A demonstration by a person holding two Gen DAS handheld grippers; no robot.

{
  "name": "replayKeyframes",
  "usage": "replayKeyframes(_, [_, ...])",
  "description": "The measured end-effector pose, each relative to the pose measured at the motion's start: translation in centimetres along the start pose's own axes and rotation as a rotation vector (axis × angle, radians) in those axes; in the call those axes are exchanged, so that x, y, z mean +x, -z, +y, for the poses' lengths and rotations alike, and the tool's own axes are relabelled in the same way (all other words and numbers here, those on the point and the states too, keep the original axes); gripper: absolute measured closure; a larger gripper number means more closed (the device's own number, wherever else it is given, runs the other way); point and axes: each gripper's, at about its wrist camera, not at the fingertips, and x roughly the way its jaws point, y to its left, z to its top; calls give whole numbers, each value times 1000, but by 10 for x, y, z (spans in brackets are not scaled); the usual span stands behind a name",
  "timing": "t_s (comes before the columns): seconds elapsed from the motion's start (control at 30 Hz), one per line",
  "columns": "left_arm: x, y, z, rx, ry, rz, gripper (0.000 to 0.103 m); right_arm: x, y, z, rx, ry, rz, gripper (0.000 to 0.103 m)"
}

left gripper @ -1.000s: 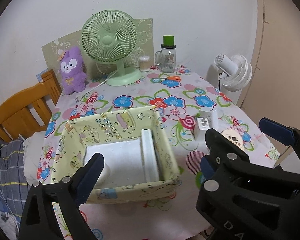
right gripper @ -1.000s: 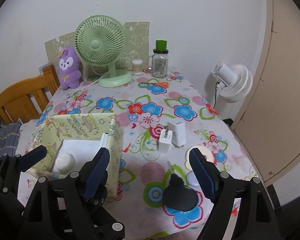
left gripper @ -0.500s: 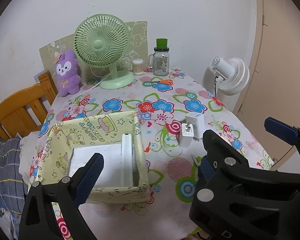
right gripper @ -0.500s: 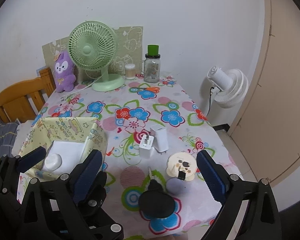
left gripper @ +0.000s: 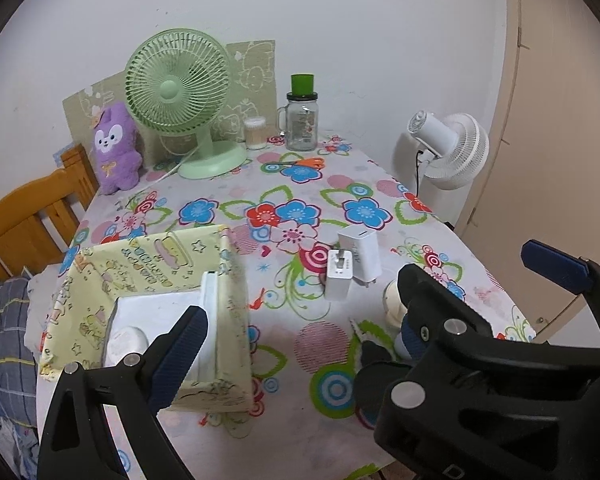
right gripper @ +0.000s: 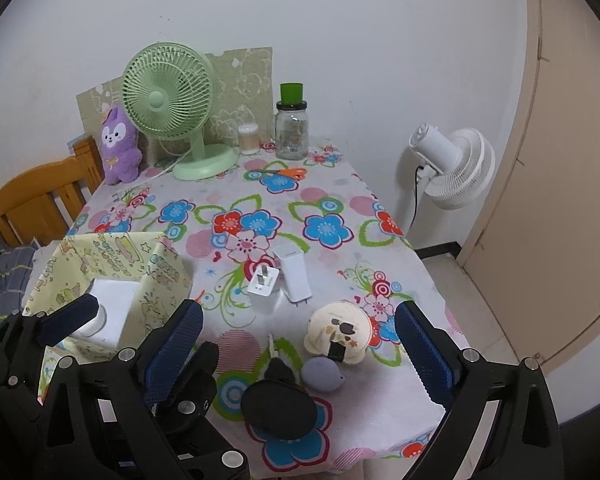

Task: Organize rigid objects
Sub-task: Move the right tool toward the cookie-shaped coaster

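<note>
A yellow patterned box (left gripper: 160,264) (right gripper: 112,264) sits at the table's front left and holds a white slab (left gripper: 156,312) and a small white round case (left gripper: 128,340). Two white chargers (left gripper: 354,264) (right gripper: 280,278) lie mid-table. Near the front edge lie a cream round compact (right gripper: 338,332), a grey egg-shaped thing (right gripper: 322,372) and a black round stand (right gripper: 280,404). My left gripper (left gripper: 296,344) is open and empty, above the front edge beside the box. My right gripper (right gripper: 300,348) is open and empty, above the front-edge items.
At the back stand a green fan (left gripper: 180,92), a purple plush (left gripper: 114,148), a glass jar with green lid (left gripper: 302,120), a cotton-swab tub (left gripper: 255,133) and scissors (left gripper: 300,164). A wooden chair (left gripper: 24,216) is left; a white floor fan (right gripper: 448,168) is right.
Both grippers have drawn back and up from the table, so the box and the items look smaller and farther. Both stay open and empty.
</note>
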Motion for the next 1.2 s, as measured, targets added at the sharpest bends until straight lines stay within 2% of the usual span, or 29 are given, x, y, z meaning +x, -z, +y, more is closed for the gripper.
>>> replayKeyframes(0.47, [24,2,-30,25,42,16,4,17,9,-31,21,9,-3,5])
replayKeyframes(0.77, [58,16,-35,0,71,61,4,50,23,-42,23,10,53,5])
replayKeyframes(0.93, [69,21,-42,40,47,56,4,68,31,-47,37,0,88,5])
replayKeyframes(1.2, [93,24,-43,28,40,90,4,92,36,-53,47,4,119,5])
